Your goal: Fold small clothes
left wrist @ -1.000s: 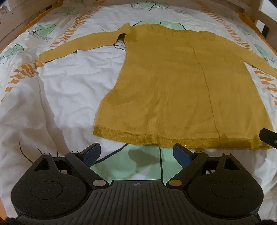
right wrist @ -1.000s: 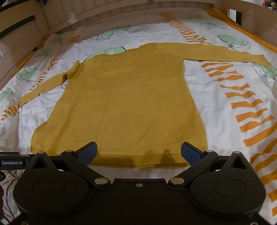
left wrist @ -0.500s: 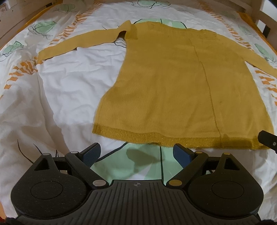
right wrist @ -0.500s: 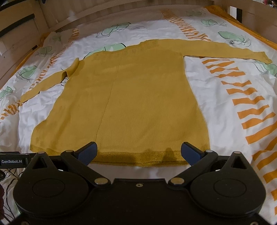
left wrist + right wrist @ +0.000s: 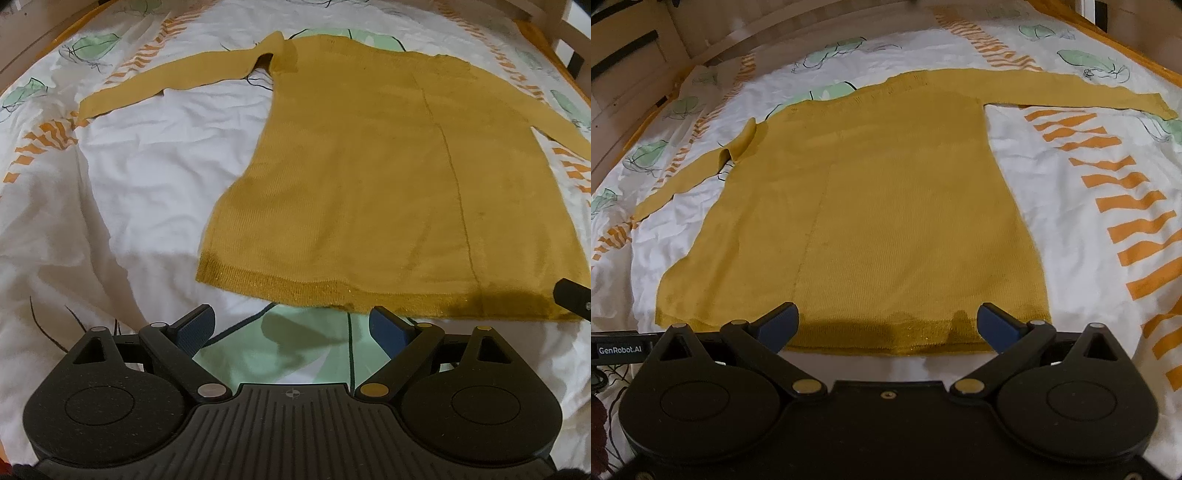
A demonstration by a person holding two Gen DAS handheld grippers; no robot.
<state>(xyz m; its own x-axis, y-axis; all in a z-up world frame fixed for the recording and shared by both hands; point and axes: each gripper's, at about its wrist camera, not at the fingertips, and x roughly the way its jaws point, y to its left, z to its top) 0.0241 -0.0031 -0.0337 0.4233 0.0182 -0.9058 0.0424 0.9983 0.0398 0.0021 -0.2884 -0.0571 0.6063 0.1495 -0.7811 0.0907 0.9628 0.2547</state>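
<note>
Patterned bedsheet (image 5: 147, 177) under yellow sweater (image 5: 879, 221); right sleeve end (image 5: 1160, 107) only in right view.

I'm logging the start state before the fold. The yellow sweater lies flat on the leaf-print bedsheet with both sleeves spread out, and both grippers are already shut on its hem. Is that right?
Not quite. The yellow sweater does lie flat on the leaf-print bedsheet, sleeves spread, but neither gripper grips the hem. The right gripper and left gripper are open, as each wrist view shows.
</note>
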